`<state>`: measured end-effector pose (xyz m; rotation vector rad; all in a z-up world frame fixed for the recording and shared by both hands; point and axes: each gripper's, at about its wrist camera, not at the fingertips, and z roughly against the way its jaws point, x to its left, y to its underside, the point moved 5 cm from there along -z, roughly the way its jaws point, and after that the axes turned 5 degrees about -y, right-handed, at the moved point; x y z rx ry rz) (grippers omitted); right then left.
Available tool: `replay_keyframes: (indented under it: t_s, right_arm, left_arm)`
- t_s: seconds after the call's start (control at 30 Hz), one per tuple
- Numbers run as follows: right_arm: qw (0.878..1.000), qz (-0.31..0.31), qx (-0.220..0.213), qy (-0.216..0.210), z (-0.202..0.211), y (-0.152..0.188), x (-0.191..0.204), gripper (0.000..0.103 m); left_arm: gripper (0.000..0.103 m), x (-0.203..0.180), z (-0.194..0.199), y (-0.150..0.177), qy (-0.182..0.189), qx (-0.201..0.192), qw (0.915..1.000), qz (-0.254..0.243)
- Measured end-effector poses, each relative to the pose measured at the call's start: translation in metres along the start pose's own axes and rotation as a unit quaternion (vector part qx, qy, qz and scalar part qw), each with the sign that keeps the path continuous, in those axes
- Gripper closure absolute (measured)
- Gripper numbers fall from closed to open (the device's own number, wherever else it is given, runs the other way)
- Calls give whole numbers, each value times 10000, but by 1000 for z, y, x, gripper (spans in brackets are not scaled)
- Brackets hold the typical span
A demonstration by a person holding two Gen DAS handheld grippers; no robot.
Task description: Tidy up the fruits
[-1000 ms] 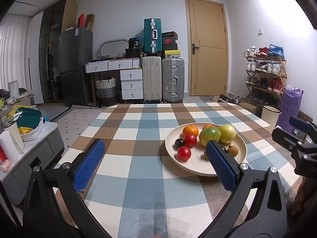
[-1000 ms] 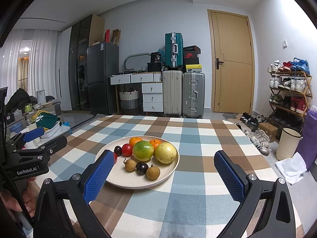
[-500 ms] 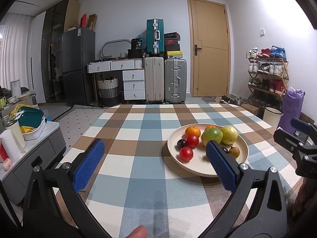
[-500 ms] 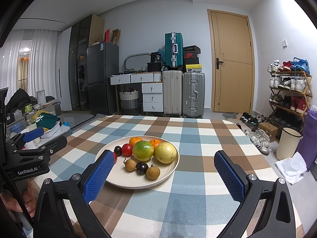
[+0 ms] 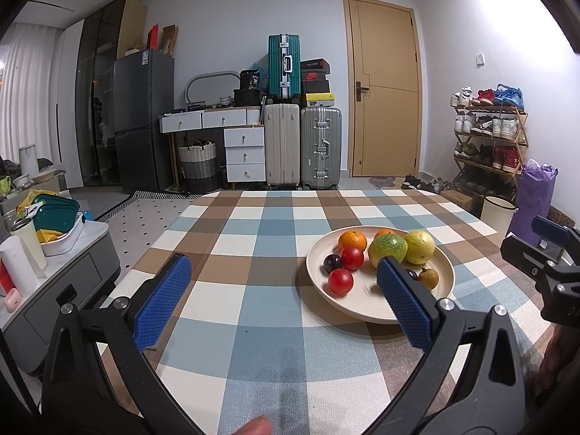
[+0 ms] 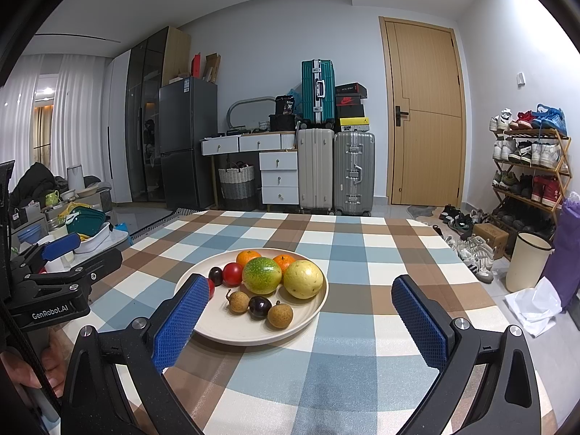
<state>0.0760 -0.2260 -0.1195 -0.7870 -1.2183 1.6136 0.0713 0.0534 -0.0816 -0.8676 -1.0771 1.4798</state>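
Resting on the checked desk (image 6: 362,253), a round plate (image 6: 232,333) of fruits (image 6: 261,275) is seen; no long axis. Left hand-held gripper (image 5: 282,297) and right hand-held gripper (image 6: 295,319) are held wide open, empty.

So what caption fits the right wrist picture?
Open right gripper hovers before a plate of fruit on a checked table.

We see a matt woven cloth (image 6: 348,362) in checks under a smooth, matt cream plate (image 6: 232,330). The tomatoes (image 5: 340,281) shine glossy; the longans (image 6: 280,314) look dull and rough. Our gripper pads (image 6: 179,322) are dimpled blue rubber on matt black plastic.
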Motion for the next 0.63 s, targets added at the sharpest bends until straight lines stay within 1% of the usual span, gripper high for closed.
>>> replay_keyframes:
  t_s: [0.63]
  right_arm:
    - [10000, 6, 2, 2, -1, 0, 0, 0]
  left_arm:
    - [1, 1, -1, -1, -16, -7, 10000, 8]
